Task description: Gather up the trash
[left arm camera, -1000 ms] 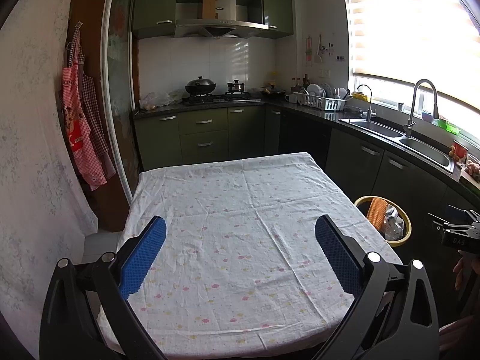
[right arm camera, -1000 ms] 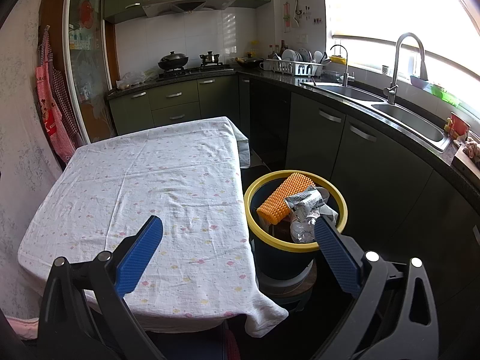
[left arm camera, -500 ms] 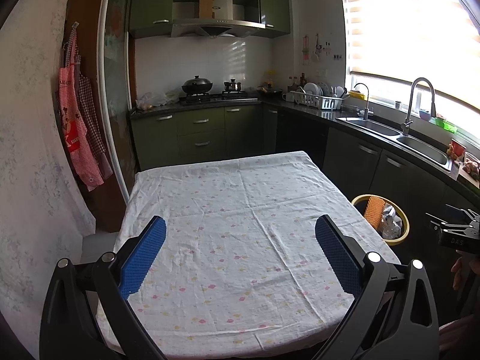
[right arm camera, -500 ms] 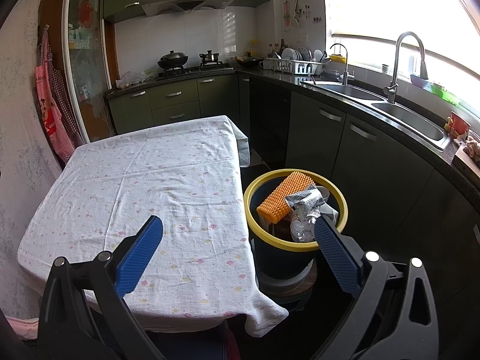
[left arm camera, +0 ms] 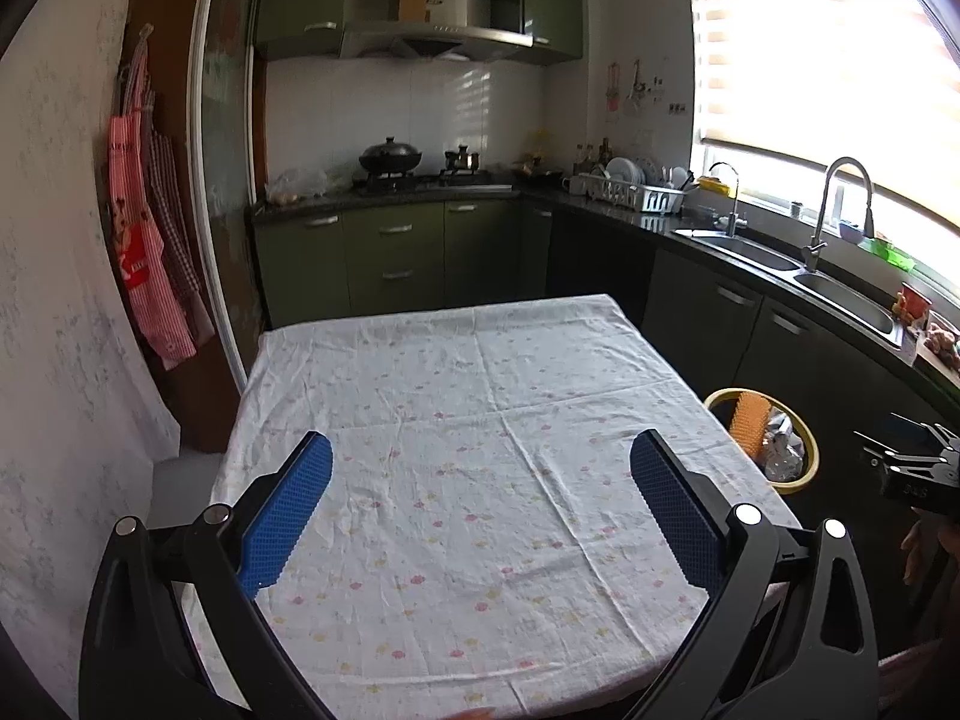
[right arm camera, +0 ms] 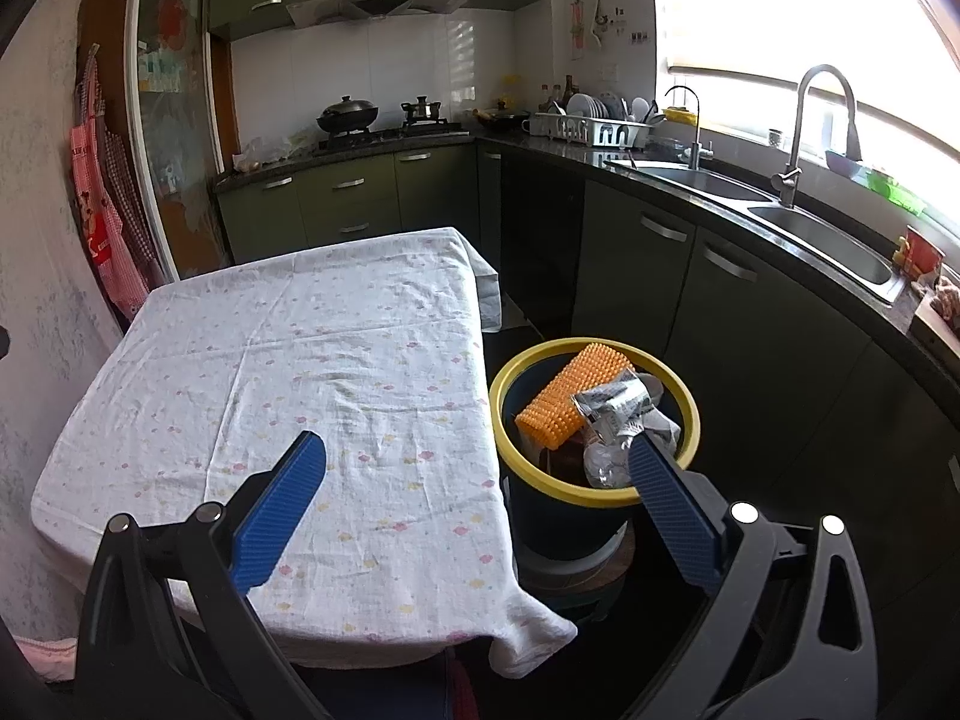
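Note:
A dark bin with a yellow rim [right arm camera: 606, 354] [left arm camera: 807, 447] stands on the floor right of the table. Inside it lie an orange spiky roll [right arm camera: 567, 399] [left arm camera: 747, 423], a crumpled silver wrapper [right arm camera: 618, 399] and a clear plastic bottle [right arm camera: 603, 462]. My right gripper [right arm camera: 477, 450] hovers open over the table's right edge, its right finger in front of the bin. Above the near half of the table with its white flowered cloth [left arm camera: 474, 450] [right arm camera: 288, 372], my left gripper [left arm camera: 480, 450] is open and holds nothing. No trash shows on the cloth.
Green cabinets and a dark counter [right arm camera: 750, 222] with a double sink [right arm camera: 822, 246], tap and dish rack [right arm camera: 591, 129] wrap the back and right. A stove with a wok [left arm camera: 390, 159] is at the back. Aprons [left arm camera: 150, 276] hang on the left wall. The other gripper's body [left arm camera: 912, 468] shows at the far right.
The left wrist view has drawn back a little, so the table looks smaller and lower. The right gripper and the bin's contents have not moved.

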Demonstrator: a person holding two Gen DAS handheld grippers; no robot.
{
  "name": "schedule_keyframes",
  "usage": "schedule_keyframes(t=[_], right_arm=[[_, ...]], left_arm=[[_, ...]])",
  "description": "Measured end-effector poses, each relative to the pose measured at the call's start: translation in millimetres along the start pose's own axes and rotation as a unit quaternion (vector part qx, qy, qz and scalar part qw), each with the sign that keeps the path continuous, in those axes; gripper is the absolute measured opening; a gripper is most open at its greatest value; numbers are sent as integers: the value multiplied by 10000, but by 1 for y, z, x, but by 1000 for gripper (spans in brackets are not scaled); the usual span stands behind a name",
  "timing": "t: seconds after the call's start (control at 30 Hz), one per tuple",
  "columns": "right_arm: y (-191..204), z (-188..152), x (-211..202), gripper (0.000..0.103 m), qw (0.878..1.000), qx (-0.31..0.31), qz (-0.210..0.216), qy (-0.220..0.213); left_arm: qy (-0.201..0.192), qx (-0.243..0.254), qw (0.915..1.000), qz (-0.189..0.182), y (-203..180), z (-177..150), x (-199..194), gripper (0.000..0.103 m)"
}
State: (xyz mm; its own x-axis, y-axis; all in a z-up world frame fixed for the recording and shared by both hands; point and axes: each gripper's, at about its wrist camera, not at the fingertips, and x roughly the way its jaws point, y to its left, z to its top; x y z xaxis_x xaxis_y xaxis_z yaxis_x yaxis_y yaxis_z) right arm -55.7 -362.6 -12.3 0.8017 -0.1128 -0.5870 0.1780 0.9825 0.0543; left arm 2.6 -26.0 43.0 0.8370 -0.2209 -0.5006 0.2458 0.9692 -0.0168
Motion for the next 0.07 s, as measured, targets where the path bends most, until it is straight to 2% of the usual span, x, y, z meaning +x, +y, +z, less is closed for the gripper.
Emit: schedule_keyframes(t=[0.07], right_arm=[[3, 6, 13, 96, 10000, -44, 19, 76]], left_arm=[[116, -72, 9999, 57, 9, 3, 20, 98]])
